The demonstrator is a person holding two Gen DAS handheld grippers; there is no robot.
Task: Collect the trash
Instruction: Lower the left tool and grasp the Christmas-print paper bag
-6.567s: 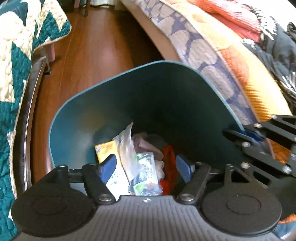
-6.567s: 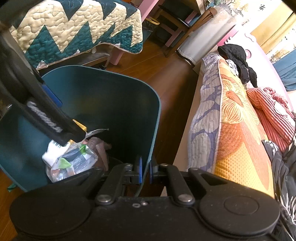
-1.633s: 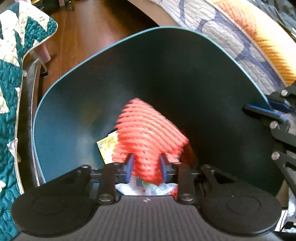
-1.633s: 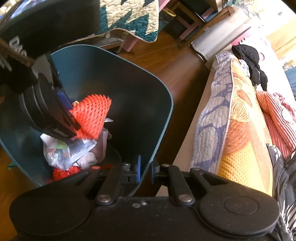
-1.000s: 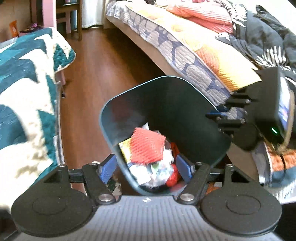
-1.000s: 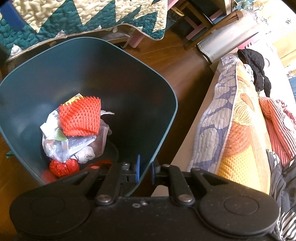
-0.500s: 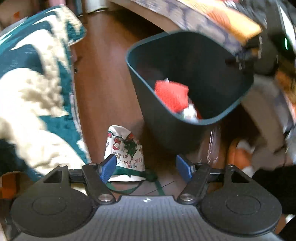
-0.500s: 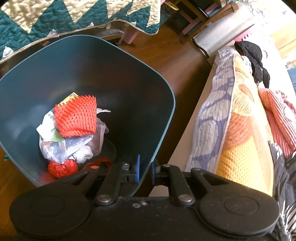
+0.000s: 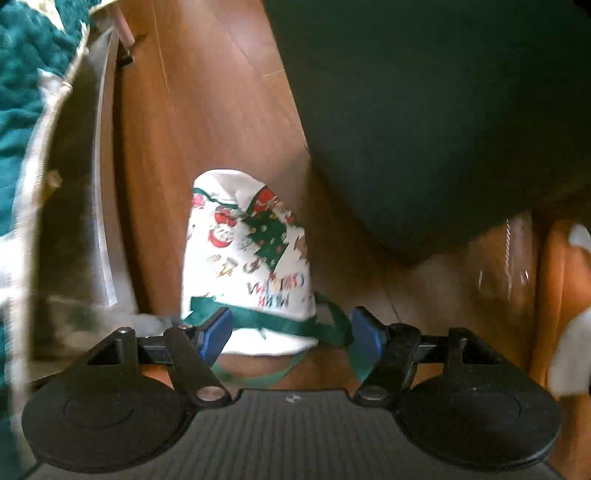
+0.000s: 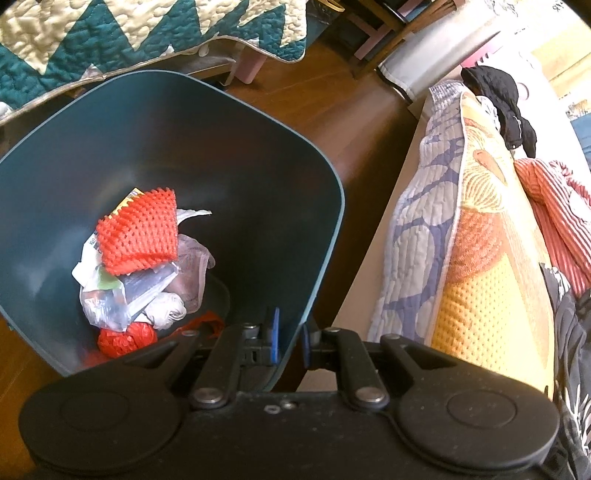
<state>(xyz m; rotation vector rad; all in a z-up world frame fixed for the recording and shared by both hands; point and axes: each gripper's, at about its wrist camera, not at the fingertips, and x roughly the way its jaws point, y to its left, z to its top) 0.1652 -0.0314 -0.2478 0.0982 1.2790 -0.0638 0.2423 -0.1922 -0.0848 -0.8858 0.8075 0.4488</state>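
A white Christmas-print bag (image 9: 247, 258) with a green ribbon lies on the wood floor (image 9: 207, 110). My left gripper (image 9: 291, 332) hangs open just above its near end. The blue pads (image 9: 216, 332) stand apart on either side of the ribbon and do not press on it. The dark teal trash bin (image 9: 424, 110) looms to the right of the bag. My right gripper (image 10: 288, 336) is shut on the bin's near rim, one pad inside the wall (image 10: 258, 166) and one outside. Inside the bin lie a red foam net (image 10: 138, 230), clear wrappers (image 10: 110, 299) and a red bag (image 10: 125, 338).
A teal and cream quilt (image 9: 18, 110) hangs over a frame on the left of the bag, seen as the quilt (image 10: 147, 29) behind the bin. A bed with patterned covers (image 10: 461, 221) runs along the bin's right. Something white and blurred (image 9: 569, 350) lies at far right.
My left gripper has left the bin, swung down to the floor and come in close over the Christmas bag. The red net stays in the bin. The right gripper keeps its hold.
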